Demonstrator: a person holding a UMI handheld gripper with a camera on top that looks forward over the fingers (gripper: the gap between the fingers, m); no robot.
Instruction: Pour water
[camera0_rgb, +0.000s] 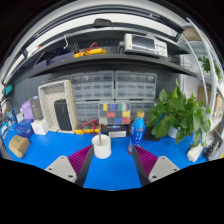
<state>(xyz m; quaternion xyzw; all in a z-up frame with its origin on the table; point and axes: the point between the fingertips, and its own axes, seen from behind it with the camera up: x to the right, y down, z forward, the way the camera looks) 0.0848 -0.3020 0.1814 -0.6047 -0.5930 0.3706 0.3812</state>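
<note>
**Workroom backdrop**

Blue table (60, 150). Behind it, a dark shelf unit (110, 62) bearing a microwave (140, 43) up top and rows of clear drawer bins (112, 85). Leafy green plant (180, 110) beside the bins.

A small white cup (101, 147) stands upright on the blue table (50, 150), just ahead of the tool (111, 158) and roughly in line with the gap between its two fingers, a little toward the left one. Its mouth faces up; what it holds cannot be told. To its right, near but apart from it, a blue plastic bottle (138, 130) with a paler blue cap also stands upright on the table, slightly farther from the tool than the cup, just beyond the right finger. The tool's fingers are spread wide, gripping nothing.
</note>
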